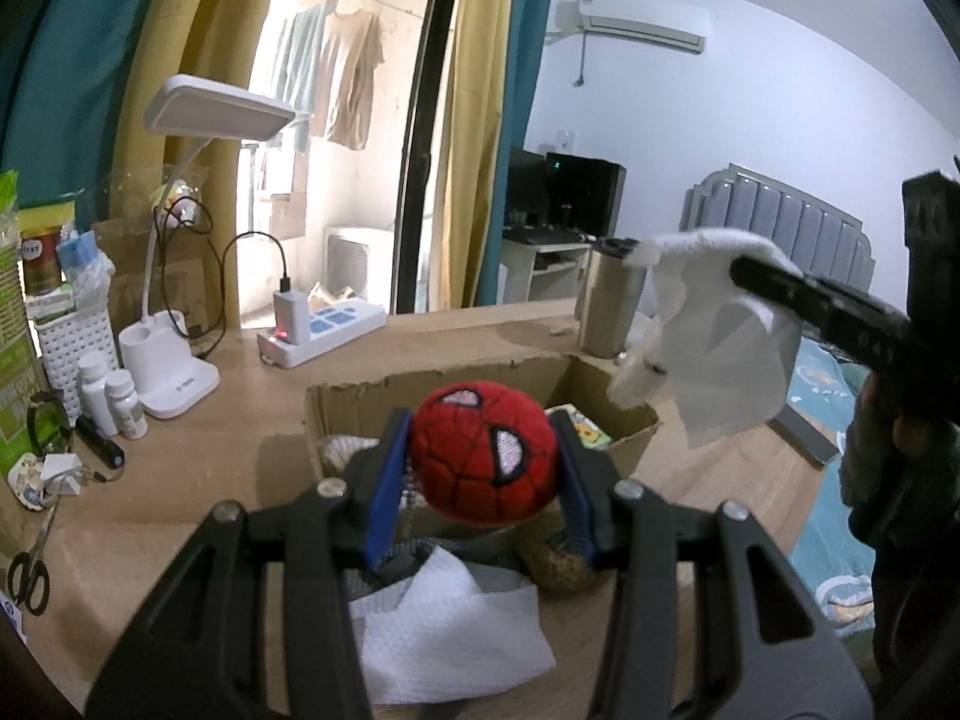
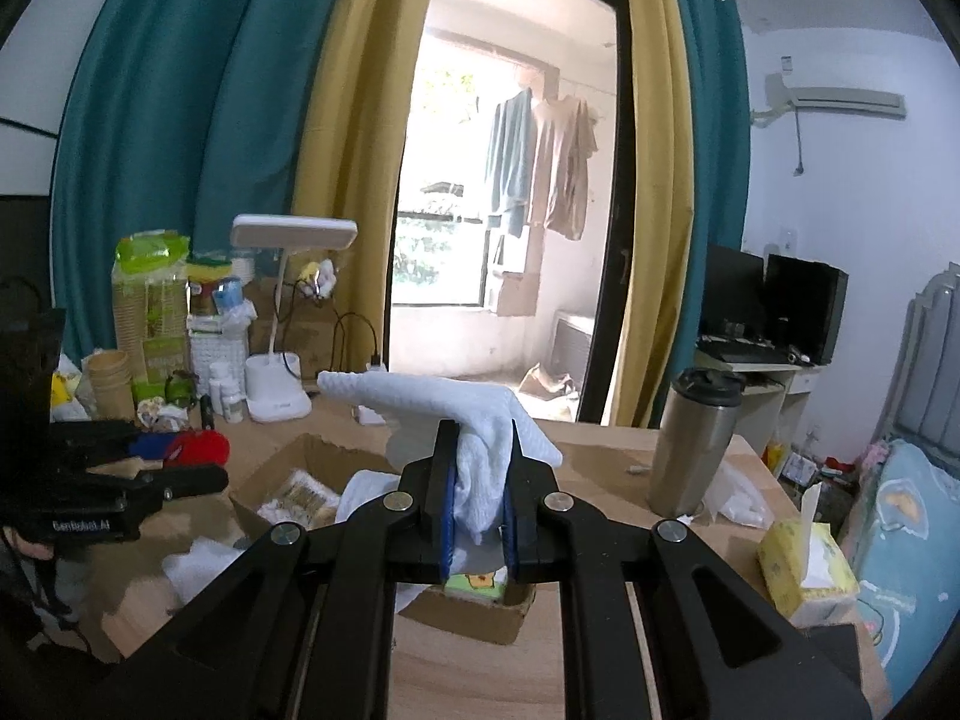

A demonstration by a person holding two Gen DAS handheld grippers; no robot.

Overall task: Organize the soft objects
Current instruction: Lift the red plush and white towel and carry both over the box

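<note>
Desk (image 1: 252, 396) of pale wood fills the space under both my tongs, and on it sits an open cardboard box (image 1: 456, 390) with torn flaps. Inside the box I can see a white paper towel (image 1: 444, 624) lying loose at the near end, something brown and knitted beside it, and a small printed packet (image 2: 477, 585) at the far corner.

My left tongs (image 1: 486, 480) hang over the box, partly spread, their blue pads (image 1: 384, 498) pressing on either side of a round red plush ball (image 1: 489, 450) with a black web pattern and white eyes. The ball is pinched between them, clear of the box floor, with a short bead chain dangling under it.

My right tongs (image 2: 480, 498) are pressed together as tight as they go, pinching a bunch of white cloth (image 2: 474, 420). The cloth is held up in the air above the far edge of the box; one end sticks out sideways to the left, and the rest droops below the pads. From the left camera it hangs well apart from the red ball, over the box's right corner.

A steel travel mug (image 2: 696, 438) stands upright on the desk to the right of the box, and a white desk lamp (image 1: 180, 324) stands toward the left, near a power strip (image 1: 324, 330). A yellow tissue pack (image 2: 804, 570) sits at the desk's right edge.
</note>
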